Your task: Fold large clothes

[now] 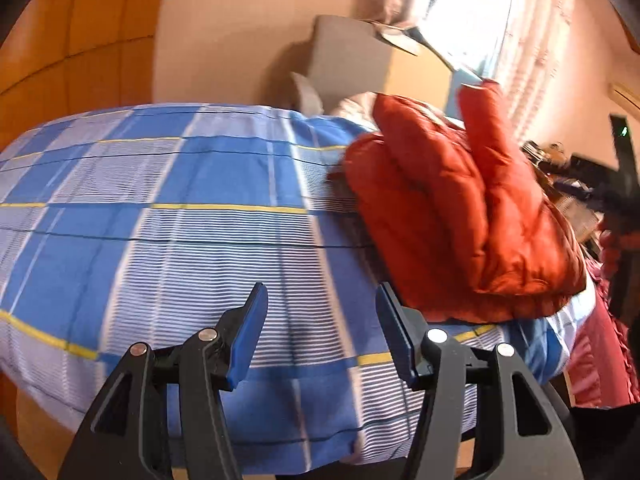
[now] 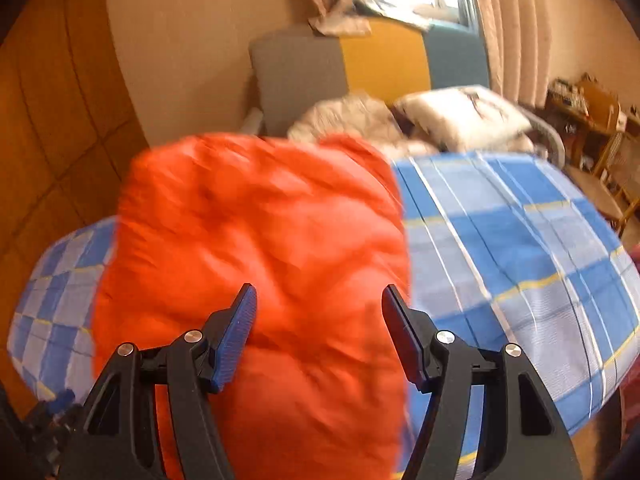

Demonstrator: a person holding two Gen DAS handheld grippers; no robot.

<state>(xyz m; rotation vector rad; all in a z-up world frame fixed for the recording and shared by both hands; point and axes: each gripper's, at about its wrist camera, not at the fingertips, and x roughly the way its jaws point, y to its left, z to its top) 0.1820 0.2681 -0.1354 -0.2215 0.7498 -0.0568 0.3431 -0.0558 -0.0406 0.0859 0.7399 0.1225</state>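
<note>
1. My left gripper point(image 1: 322, 332): jaws wide apart, gripping nothing, over the checked sheet point(image 1: 160, 208); orange jacket point(image 1: 460, 216) lies ahead-right.
2. My right gripper point(image 2: 319, 330): jaws spread, holding nothing, directly above the jacket point(image 2: 260, 240).

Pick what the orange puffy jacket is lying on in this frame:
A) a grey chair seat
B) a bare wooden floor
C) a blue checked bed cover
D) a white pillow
C: in both wrist views the orange puffy jacket lies bunched on the blue checked bed cover, with both grippers open and apart from it.
</note>
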